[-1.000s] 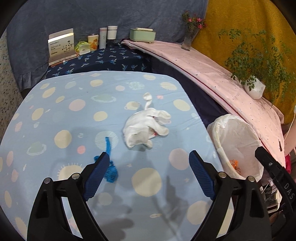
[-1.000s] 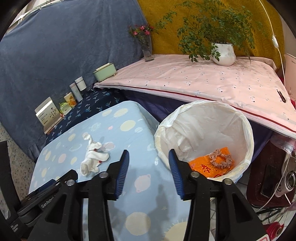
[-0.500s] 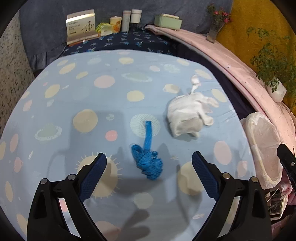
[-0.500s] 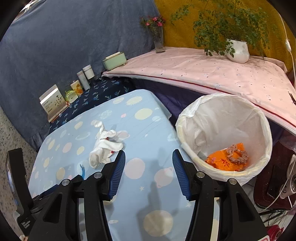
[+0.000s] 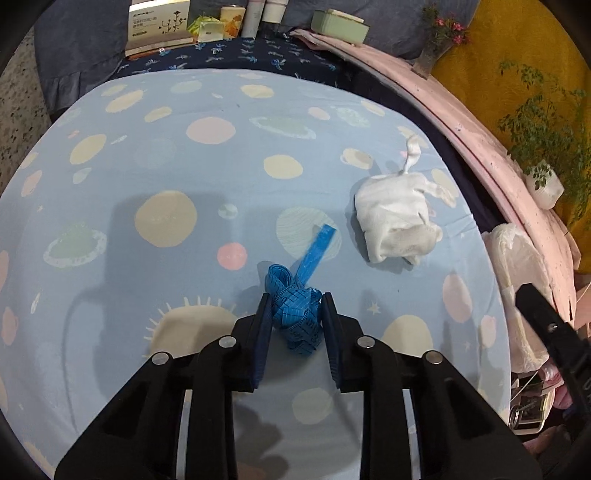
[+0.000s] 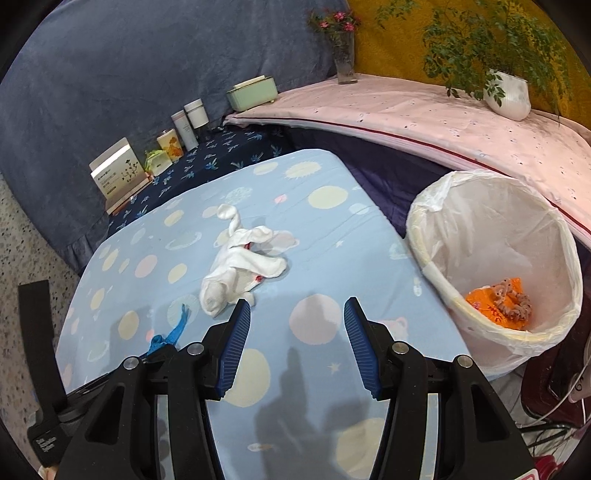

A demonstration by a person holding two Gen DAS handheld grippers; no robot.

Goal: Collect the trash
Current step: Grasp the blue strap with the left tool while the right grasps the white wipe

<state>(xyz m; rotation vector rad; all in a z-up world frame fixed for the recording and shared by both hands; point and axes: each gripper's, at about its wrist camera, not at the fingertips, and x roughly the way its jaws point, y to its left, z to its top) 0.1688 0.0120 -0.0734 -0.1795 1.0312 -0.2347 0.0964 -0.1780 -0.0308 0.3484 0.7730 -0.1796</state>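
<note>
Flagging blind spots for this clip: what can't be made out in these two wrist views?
- Blue tape measure: right wrist view shows only its tail; the left gripper hides the bundle its closing jaws are around.
- Trash bin: left wrist view shows only an edge.
- Box print: too small.

Blue dotted tablecloth (image 5: pixel 184 155) under bunched blue tape measure (image 5: pixel 295 306), crumpled white cloth (image 5: pixel 397 218).

Both wrist views overlook the spotted tablecloth (image 5: pixel 166 155)

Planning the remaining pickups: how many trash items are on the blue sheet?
2: a blue tape between the closing left claw, and a white rag mid-sheet. Nothing seems hidden.
</note>
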